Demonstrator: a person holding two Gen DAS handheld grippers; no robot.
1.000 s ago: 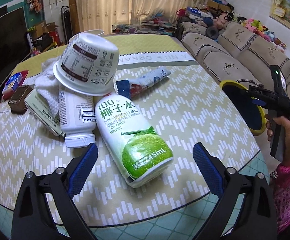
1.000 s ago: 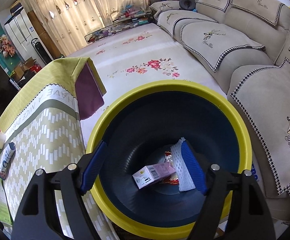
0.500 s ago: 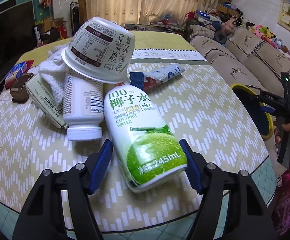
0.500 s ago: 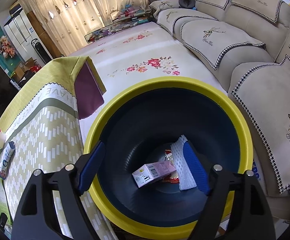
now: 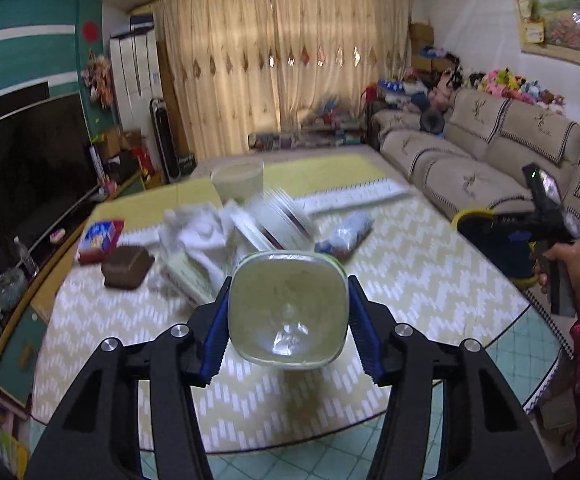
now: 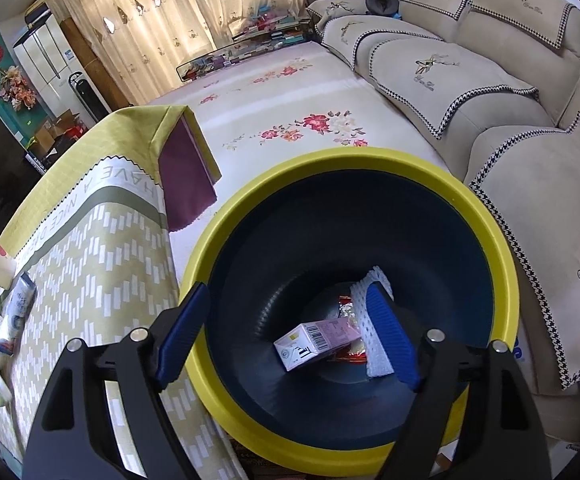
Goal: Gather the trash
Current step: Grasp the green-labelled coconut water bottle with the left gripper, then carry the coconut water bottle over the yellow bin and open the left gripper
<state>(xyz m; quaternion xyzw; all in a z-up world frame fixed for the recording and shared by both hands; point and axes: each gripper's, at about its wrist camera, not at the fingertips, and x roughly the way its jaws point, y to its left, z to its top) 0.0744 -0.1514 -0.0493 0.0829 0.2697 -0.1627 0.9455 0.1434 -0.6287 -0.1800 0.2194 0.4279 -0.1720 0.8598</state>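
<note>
Chevron tablecloth [image 5: 429, 264] beside the sofa [image 6: 469, 80]; my left gripper [image 5: 288, 332] clamps the bottle [image 5: 288, 312], my right gripper [image 6: 290, 336] spread over the bin [image 6: 345, 164]

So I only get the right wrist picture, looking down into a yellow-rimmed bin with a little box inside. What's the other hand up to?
Observer: The left hand-held gripper is shut on a bottle, whose base faces the camera.
Operator: Is it over the bin yet?
Observer: No, it is above the table. The bin sits off to its right, beside the table's edge.
Operator: Anything left to pick up there?
Observer: Yes. Crumpled white tissue, a brown box and a pale cup at the far end are on the table, along with a few blurred items.
</note>
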